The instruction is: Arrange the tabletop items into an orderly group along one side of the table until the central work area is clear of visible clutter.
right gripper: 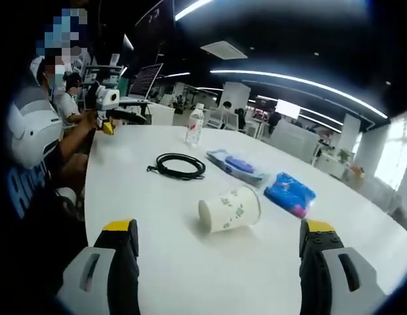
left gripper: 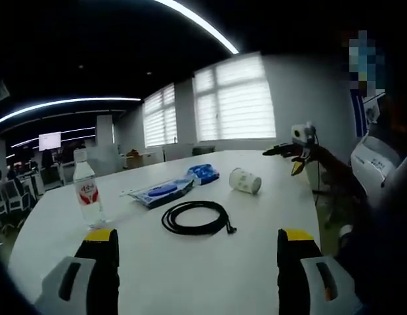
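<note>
Inspecting both views, we found the left tongs (left gripper: 197, 252) and the right tongs (right gripper: 218, 252) each with jaws spread wide and holding nothing, hovering above the white surface (left gripper: 190, 275).

No item had yet been gathered to one edge. The paper cup (right gripper: 230, 210) lay on its side nearest the right tongs, just ahead at 12 o'clock in the right gripper view. We judged it the sensible first pick: we would bring the jaws across the cup's body rather than its open mouth, close gently so the thin wall did not crush, and set it upright at the chosen edge. The coiled black cable (left gripper: 195, 218) lay at 12 o'clock ahead of the left tongs; it would likely uncoil if lifted by one strand, so several loops should be pinched together.

Count of items on the surface:
- One water bottle (left gripper: 87, 190), upright, at 10 o'clock in the left gripper view.
- One black cable, coiled.
- One paper cup, tipped over.
- One flat blue-and-white packet (left gripper: 161, 191), beyond the cable.
- One blue pouch (right gripper: 290, 194), at 2 o'clock from the cup.

A seated person (right gripper: 39, 141) held another gripper device (right gripper: 115, 108) at the far edge.
</note>
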A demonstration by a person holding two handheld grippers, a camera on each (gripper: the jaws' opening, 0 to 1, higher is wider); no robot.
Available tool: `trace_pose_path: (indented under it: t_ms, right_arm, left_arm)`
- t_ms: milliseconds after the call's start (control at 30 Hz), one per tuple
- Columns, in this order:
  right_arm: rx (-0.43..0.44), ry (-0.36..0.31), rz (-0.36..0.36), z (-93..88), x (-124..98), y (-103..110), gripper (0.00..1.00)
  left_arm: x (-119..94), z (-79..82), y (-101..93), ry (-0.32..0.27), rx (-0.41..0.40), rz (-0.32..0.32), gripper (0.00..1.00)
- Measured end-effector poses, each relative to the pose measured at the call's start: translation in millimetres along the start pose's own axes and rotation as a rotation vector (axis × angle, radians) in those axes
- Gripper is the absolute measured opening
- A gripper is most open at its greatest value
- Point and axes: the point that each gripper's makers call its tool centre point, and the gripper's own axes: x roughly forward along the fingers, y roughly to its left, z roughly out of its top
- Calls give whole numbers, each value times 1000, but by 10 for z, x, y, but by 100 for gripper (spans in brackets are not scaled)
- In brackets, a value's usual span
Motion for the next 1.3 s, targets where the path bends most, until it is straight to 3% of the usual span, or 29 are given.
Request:
trace_pose_path:
  t_ms: [300, 700, 1300]
  right_arm:
    - [-16, 14, 15, 43, 35, -81, 96]
    - [-41, 44, 72, 57, 171, -117, 80]
    - [-48, 62, 120, 120, 410, -326, 71]
  left_arm:
    - [33, -5, -60, -8, -1, -13, 100]
    - [49, -27, -147, -12, 1, -33, 100]
    - [6, -36, -206, -11, 2, -41, 100]
